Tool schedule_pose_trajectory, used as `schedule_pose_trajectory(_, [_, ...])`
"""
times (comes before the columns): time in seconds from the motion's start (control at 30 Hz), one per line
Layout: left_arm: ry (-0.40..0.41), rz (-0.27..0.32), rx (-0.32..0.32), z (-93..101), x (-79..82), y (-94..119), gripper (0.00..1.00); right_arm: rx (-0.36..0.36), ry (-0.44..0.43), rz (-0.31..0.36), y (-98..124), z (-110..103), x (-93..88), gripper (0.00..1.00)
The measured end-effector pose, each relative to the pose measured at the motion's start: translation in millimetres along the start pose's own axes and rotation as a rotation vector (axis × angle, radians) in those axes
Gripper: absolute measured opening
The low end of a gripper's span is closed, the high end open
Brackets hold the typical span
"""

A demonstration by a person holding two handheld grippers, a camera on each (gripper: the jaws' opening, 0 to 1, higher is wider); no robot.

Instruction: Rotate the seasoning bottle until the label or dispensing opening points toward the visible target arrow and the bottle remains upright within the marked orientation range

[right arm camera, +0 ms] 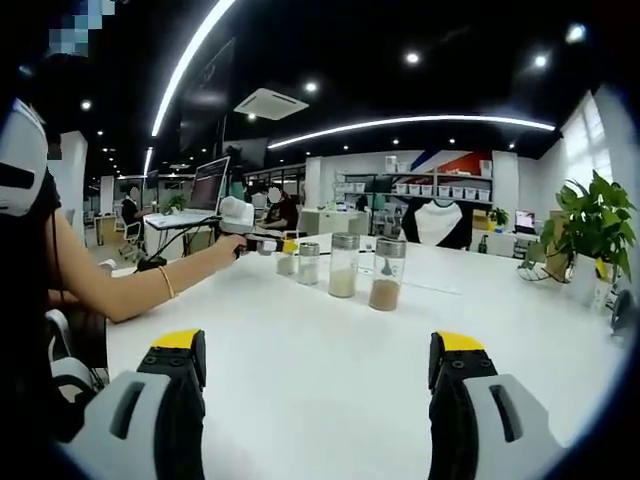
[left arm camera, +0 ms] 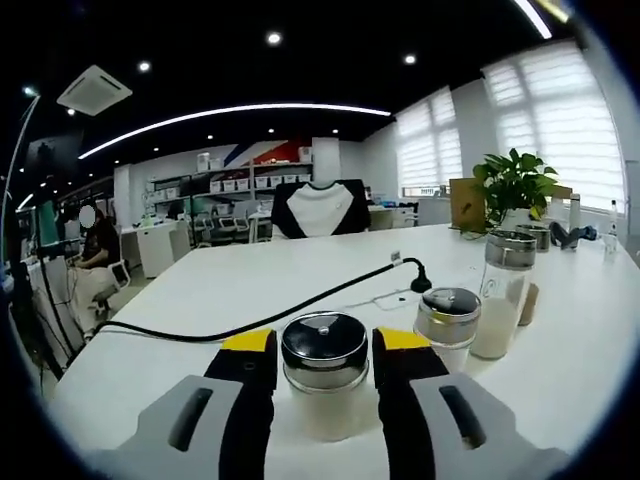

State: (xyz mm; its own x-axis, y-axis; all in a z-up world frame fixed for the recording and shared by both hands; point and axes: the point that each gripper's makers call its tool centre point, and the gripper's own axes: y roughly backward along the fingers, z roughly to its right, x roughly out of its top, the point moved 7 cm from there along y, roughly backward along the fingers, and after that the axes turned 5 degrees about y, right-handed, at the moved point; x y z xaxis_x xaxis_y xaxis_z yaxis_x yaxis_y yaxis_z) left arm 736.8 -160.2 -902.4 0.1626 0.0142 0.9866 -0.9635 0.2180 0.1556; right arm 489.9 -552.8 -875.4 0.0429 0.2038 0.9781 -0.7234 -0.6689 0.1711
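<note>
left gripper view: the left tool (left arm camera: pixel 324 362) brackets a short seasoning bottle (left arm camera: pixel 324 385) with a round metal lid, its yellow-tipped jaws standing close on either side of the glass body; whether the pads actually bear on the glass cannot be told. the bottle stands upright on the white desk (left arm camera: pixel 250 290) and holds a pale powder. just beyond the seasoning bottle and to its right sits a second short shaker (left arm camera: pixel 449 326), and past that a taller jar (left arm camera: pixel 503 295) of white grains. a black cable (left arm camera: pixel 270 320) runs across the desk behind the seasoning bottle, and a potted plant (left arm camera: pixel 513 186) stands well beyond it to the right. no target arrow or marked range can be made out here.

right gripper view: the right tool (right arm camera: pixel 320 362) hangs spread wide over bare desk, holding nothing. far ahead, a person's outstretched arm (right arm camera: pixel 140 285) brings the left tool up to the seasoning bottle (right arm camera: pixel 287 262), the leftmost of a row of four jars; the one farthest from it holds brown powder (right arm camera: pixel 386 274).

judged from this, the grasp is the step in hand and the turning is not yet done. the next move calls for a firm pinch on the glass, then a slow twist about the bottle's own axis, kept level so it does not tip or nudge the shaker beside it.
</note>
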Motion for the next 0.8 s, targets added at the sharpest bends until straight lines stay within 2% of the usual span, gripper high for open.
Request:
schedule_pose_trajectory(0.13, [0.052, 0.013, -0.030, -2.6, -2.1, -0.1, 0.40, -0.003, -0.005, 0.004, 1.3, 0.9, 0.4, 0.93])
schedule_pose_trajectory(0.23, [0.063, 0.020, -0.045, -2.6, -2.8, -0.4, 0.37, -0.002, -0.016, 0.010, 1.6, 1.6, 0.1, 0.93])
schedule_pose_trajectory(0.5, [0.057, 0.052, -0.022, -4.0, -3.1, 2.1, 0.35, -0.003, -0.030, 0.017, -0.6, 0.8, -2.0, 0.93])
schedule_pose_trajectory(0.6, [0.036, 0.059, -0.025, -3.1, -0.5, 3.8, 0.34, -0.008, -0.035, 0.019, -0.7, 1.7, -2.9, 0.93])
schedule_pose_trajectory(0.7, [0.062, 0.077, -0.036, -1.5, 5.5, 5.5, 0.34, -0.006, -0.039, 0.017, -0.2, 2.9, -3.7, 0.93])
schedule_pose_trajectory(0.8, [0.053, 0.092, -0.040, 1.4, 11.4, 7.6, 0.34, -0.002, -0.040, 0.018, 0.1, 3.1, -3.9, 0.93])
